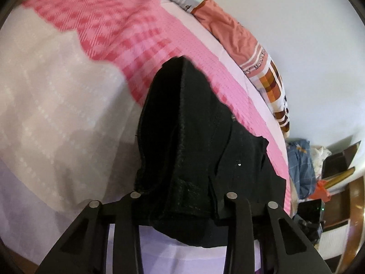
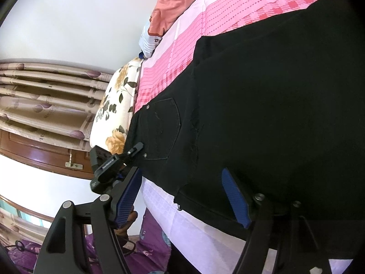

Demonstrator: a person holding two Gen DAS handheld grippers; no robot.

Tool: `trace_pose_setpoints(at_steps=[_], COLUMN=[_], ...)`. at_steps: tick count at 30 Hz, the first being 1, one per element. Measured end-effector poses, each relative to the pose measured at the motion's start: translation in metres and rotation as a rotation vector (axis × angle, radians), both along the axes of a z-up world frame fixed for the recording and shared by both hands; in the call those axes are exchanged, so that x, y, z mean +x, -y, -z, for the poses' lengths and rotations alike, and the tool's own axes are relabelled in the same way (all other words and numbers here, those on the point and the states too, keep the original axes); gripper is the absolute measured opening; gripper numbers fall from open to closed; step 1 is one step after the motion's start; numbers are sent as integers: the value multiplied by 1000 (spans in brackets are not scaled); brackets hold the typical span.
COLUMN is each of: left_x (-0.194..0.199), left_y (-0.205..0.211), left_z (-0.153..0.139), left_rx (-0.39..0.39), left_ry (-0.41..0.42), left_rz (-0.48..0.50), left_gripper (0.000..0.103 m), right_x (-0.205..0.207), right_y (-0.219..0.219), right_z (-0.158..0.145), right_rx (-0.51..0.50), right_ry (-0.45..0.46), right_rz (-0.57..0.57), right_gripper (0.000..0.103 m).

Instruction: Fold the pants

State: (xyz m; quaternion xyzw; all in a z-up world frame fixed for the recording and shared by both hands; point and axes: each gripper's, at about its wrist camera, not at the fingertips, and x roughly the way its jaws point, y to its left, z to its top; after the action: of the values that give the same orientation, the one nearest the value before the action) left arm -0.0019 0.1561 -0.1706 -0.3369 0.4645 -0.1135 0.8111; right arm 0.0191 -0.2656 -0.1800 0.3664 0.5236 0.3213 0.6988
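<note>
Black pants (image 2: pixel 262 105) lie spread on the bed, back pocket (image 2: pixel 164 127) facing up. In the left wrist view a bunched fold of the pants (image 1: pixel 182 137) rises between the arms of my left gripper (image 1: pixel 182 196). It is shut on that cloth, which hides the pads. The same gripper (image 2: pixel 136 147) shows in the right wrist view, at the pants' edge beside the pocket. My right gripper (image 2: pixel 181 173) stands open at the near edge of the pants. Its blue pads (image 2: pixel 127 196) are wide apart, and cloth drapes over the right one without being pressed.
The bed has a pink checked sheet (image 1: pixel 127 29). An orange patterned blanket (image 1: pixel 230 27) lies along the white wall and a floral pillow (image 2: pixel 116 105) at the bed's end. Curtains (image 2: pixel 45 96) and a wooden door stand beyond. Purple cloth (image 2: pixel 148 258) covers the floor, and clothes and boxes (image 1: pixel 303 169) are piled nearby.
</note>
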Motion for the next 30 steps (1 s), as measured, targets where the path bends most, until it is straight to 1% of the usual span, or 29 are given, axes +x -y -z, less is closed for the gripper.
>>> trace_pose_setpoints(at_steps=[3,4,7,10,13,15,16,17,19,20,21,23,24,25,26,27,28,29,30], left_x=[-2,-2,-6,-1,4,5,5,5,9,10,11,13,11,9,4,-5,-13,-18,-21], left_y=[16,24,51,91,156,201,231,256,309,330,351,387,402,408,409,407,402,395,386], left_z=[-29,-42,-78,-113,-147,-163,-171,-174,-167,-159,-146,-114,-97,-88,-86,-92,-104,-114,-126], left_rx=[45,54,76,60,39,16,11,9,5,24,60,130,184,190,164,131,114,115,122], left_ry=[64,97,183,256,332,382,417,442,461,463,454,377,327,303,298,317,368,408,444], left_rz=[31,46,101,187,328,439,514,570,689,736,782,883,938,979,1006,1020,1019,1011,995], left_gripper=[33,33,33,33,33,33,33,33,33,33,34,37,37,37,37,37,43,46,57], right_x=[5,6,12,14,12,8,5,2,-9,-13,-17,-21,-21,-19,-18,-16,-14,-11,-10], right_y=[14,21,50,80,114,139,154,165,188,195,202,209,211,211,209,207,206,205,204], right_z=[-2,-3,-5,-6,-5,0,6,12,32,40,48,56,58,58,56,54,53,53,52], right_rx=[24,34,93,146,194,260,315,363,483,516,539,556,570,565,562,560,559,562,566], right_ry=[-5,-7,-24,-38,-46,-62,-77,-93,-147,-164,-183,-207,-207,-210,-199,-194,-194,-197,-199], right_rz=[41,60,125,172,221,269,306,335,404,426,447,458,451,442,431,422,420,419,417], right_gripper=[70,70,70,70,71,73,75,76,80,80,80,82,82,83,83,83,84,84,84])
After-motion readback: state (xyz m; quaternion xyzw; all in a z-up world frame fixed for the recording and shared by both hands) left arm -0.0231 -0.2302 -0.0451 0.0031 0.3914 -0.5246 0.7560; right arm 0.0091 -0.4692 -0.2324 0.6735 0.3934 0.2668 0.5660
